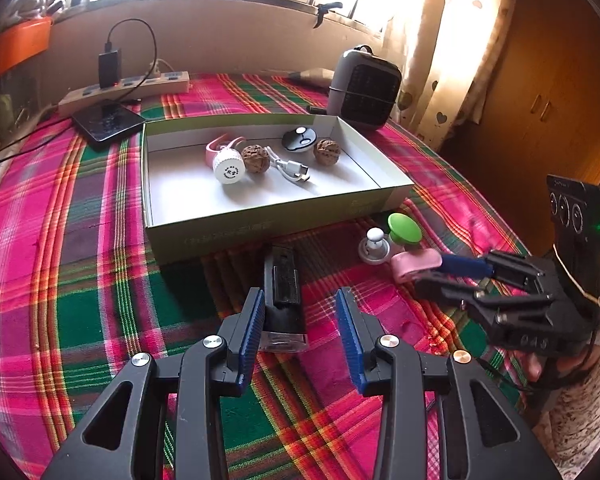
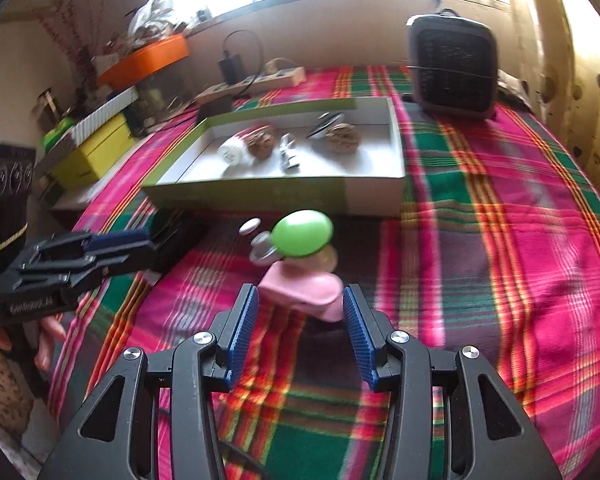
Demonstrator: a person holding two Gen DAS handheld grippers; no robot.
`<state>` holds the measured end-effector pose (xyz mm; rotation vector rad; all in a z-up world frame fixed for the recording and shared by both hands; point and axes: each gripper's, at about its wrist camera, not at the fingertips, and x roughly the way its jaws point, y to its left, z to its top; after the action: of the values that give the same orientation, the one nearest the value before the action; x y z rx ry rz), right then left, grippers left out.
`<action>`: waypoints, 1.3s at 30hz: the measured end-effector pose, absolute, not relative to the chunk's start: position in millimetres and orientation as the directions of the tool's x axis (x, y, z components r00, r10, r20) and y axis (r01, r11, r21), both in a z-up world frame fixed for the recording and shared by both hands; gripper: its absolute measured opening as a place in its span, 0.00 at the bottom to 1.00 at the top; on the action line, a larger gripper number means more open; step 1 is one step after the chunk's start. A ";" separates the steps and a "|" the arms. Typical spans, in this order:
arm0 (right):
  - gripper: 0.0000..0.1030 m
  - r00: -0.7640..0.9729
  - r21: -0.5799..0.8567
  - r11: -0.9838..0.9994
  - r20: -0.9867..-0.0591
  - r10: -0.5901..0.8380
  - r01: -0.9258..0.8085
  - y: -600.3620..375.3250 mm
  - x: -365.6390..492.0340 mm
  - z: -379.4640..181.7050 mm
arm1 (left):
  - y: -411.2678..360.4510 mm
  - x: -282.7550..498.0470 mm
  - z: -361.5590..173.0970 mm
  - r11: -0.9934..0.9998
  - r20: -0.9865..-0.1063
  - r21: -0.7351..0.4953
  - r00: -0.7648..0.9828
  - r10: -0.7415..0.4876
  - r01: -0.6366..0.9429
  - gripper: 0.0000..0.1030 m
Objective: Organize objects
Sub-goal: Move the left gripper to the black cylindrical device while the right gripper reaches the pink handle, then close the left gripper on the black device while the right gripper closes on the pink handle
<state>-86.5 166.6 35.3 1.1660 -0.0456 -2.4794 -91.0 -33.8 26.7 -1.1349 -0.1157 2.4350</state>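
A shallow green-and-white box holds a white cap, two walnuts, a white cable and a black-and-white disc. In front of the box a black oblong object lies on the plaid cloth. My left gripper stands open around it, with the right pad clear of it. Further right lie a green knob, a white peg on a grey ring and a pink clip. My right gripper is open, its pads flanking the clip's near end.
A grey heater stands behind the box on the right. A power strip with a charger and a black phone lie at the back left. A yellow box and clutter sit off the table's left edge.
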 end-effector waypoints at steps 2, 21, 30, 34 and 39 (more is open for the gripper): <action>0.44 -0.558 0.203 -0.908 -0.733 -0.388 0.365 162.0 -83.1 34.5 | -33.7 -91.2 26.9 -0.898 -0.710 -0.253 -0.562 0.425 -0.359 0.34; 0.44 -0.536 0.156 -0.899 -0.756 -0.375 0.409 149.6 -90.0 29.6 | -37.9 -97.2 24.5 -0.909 -0.719 -0.267 -0.561 0.410 -0.321 0.34; 0.44 -0.521 0.110 -0.872 -0.764 -0.381 0.477 133.0 -80.9 29.9 | -32.4 -101.7 23.8 -0.912 -0.728 -0.257 -0.557 0.401 -0.320 0.34; 0.44 -0.536 0.108 -0.890 -0.764 -0.359 0.443 133.5 -87.2 29.2 | -31.7 -106.5 22.0 -0.917 -0.734 -0.251 -0.557 0.389 -0.309 0.34; 0.44 -0.553 0.061 -0.902 -0.772 -0.315 0.428 127.4 -89.4 29.1 | -29.9 -111.4 16.4 -0.920 -0.747 -0.254 -0.544 0.382 -0.297 0.34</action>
<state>-89.4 127.4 29.1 1.1757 0.1865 -2.4409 -111.4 -29.9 16.4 -1.2247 -0.1355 2.4608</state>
